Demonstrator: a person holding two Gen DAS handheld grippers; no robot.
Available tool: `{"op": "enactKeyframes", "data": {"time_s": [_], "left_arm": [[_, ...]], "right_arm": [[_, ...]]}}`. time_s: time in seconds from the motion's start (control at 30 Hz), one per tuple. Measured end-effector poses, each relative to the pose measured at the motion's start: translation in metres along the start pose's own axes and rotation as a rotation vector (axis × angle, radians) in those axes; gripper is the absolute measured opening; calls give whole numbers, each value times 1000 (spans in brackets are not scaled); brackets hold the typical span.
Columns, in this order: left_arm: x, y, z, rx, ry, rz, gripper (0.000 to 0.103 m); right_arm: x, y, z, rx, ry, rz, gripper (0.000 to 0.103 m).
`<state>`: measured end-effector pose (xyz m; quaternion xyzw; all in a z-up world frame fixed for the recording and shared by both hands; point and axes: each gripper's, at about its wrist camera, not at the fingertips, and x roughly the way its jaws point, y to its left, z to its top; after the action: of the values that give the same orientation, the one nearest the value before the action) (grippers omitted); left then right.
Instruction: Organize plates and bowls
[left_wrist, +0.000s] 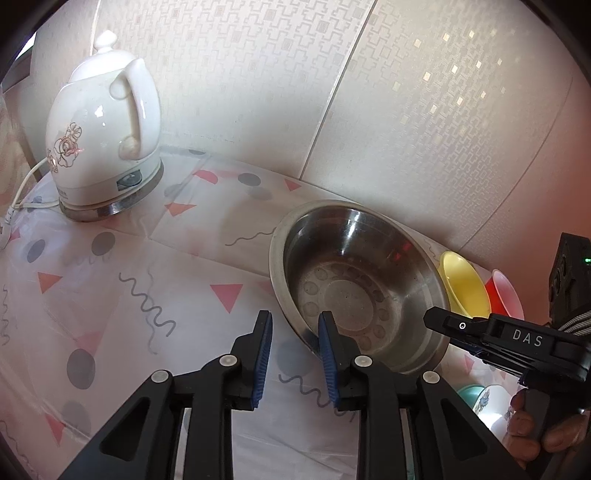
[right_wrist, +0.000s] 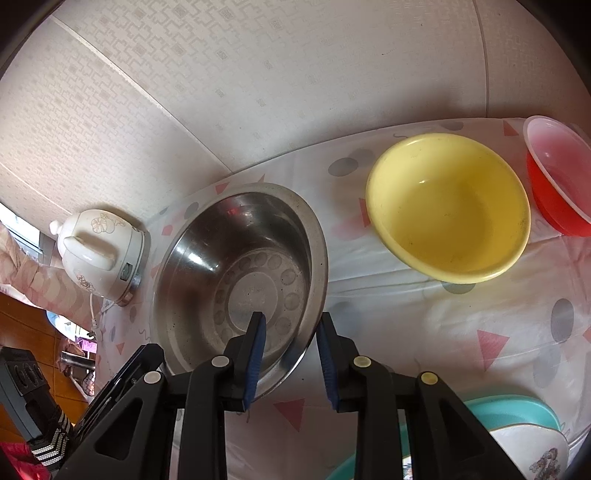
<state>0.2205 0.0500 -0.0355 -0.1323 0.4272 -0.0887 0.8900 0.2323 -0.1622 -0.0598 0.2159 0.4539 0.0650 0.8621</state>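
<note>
Steel bowl (left_wrist: 360, 284) is seen upright on the patterned tablecloth (left_wrist: 147, 288), close to the wall, with the white kettle (left_wrist: 103, 136) well apart on one side and the yellow bowl (right_wrist: 448, 206) near on the other; the red bowl (right_wrist: 557, 177) sits just beyond the yellow one. The steel bowl's near rim is straddled by both grippers. On the left gripper (left_wrist: 295, 350) one pad is inside the bowl and one outside, with a visible gap; the rim is not pinched, so the jaws are read as released. The same holds for the right gripper (right_wrist: 290, 354), pads either side of the rim, not pressing. A teal plate (right_wrist: 517, 411) and a flowered dish (right_wrist: 532, 450) lie nearer than the steel bowl. The steel bowl is judged light, rigid, not fragile, but smooth and slippery; the thin flared rim is the place to grip, squarely, on opposite sides.
</note>
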Motion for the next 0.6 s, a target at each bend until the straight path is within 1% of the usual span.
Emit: {"op": "enactKeyframes", "data": {"time_s": [0.1, 0.17, 0.2, 0.23, 0.33, 0.5, 0.6], "left_arm": [[5, -3, 3, 2, 1, 10, 26], [7, -4, 5, 10, 3, 18, 26], [8, -5, 4, 20, 0, 28, 22], [7, -5, 3, 27, -4, 33, 22], [2, -1, 0, 16, -6, 22, 21], [-5, 4, -7, 24, -17, 30, 21], [-4, 7, -7, 17, -14, 20, 24]], "right_arm": [[2, 5, 0, -16, -5, -10, 29], [6, 9, -1, -34, -8, -21, 26], [8, 11, -1, -41, -7, -28, 23], [8, 11, -2, -47, -6, -32, 22], [9, 12, -5, -65, 1, -28, 19], [11, 15, -9, -83, 18, -14, 19], [17, 15, -11, -66, 33, -2, 20]]}}
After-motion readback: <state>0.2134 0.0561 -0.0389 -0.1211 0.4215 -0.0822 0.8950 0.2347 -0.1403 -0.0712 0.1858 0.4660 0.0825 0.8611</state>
